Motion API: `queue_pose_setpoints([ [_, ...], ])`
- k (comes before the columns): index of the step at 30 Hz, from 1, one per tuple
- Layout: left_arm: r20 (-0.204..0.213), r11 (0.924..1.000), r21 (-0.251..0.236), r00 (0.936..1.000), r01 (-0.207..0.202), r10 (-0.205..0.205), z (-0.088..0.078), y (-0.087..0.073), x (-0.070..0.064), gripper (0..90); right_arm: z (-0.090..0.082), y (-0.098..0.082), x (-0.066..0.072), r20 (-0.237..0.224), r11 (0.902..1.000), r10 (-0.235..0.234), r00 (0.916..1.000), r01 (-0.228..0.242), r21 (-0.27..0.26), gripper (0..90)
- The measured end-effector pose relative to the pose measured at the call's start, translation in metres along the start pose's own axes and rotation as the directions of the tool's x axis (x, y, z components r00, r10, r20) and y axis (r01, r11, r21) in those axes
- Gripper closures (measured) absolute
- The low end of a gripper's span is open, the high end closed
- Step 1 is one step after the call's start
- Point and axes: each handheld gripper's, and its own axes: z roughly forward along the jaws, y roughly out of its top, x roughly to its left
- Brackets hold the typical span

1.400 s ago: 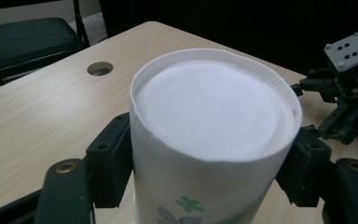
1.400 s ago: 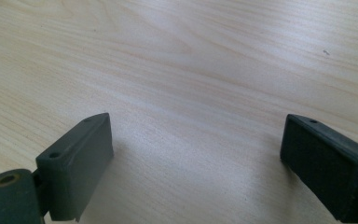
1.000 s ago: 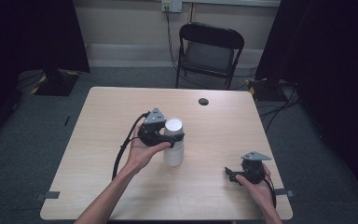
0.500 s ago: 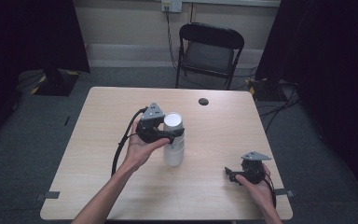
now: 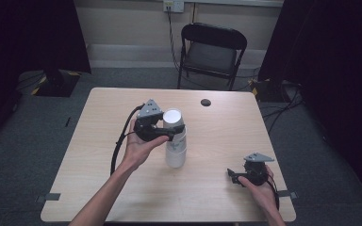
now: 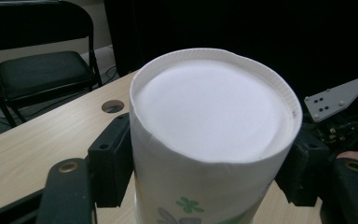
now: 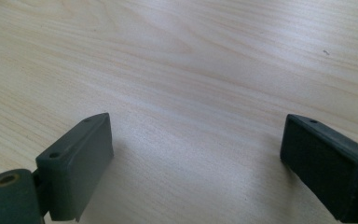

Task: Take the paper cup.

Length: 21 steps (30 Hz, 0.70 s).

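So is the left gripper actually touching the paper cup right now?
Touching. In the left gripper view both pads press against the sides of the inverted paper cup, just below its top; the left gripper is clamped on it.

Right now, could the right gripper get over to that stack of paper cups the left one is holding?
Probably yes. The right gripper rests with jaws open, and bare table lies between it and the cup stack. The left gripper clamps the top cup; the lower part is free.
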Motion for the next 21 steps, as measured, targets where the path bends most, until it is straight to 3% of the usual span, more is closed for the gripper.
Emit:
queue_pose_setpoints([
  [4,0.008,0.9991,-0.04,0.9998,0.016,-0.016,-0.008,0.003,0.002,31.1,0.0,0.0,0.0,-0.001,1.0,0.0,1.0,0.0,0.0,8.7],
  [11,0.0,0.9976,-0.065,0.9997,0.025,-0.025,-0.02,0.006,0.004,31.1,0.0,0.0,0.0,-0.001,1.0,0.0,1.0,0.0,0.0,8.7],
  [21,0.036,0.9956,-0.071,0.9976,0.061,-0.059,-0.042,0.003,0.004,31.6,-0.001,0.0,0.001,-0.004,1.0,-0.004,1.0,0.004,-0.006,12.5],
])
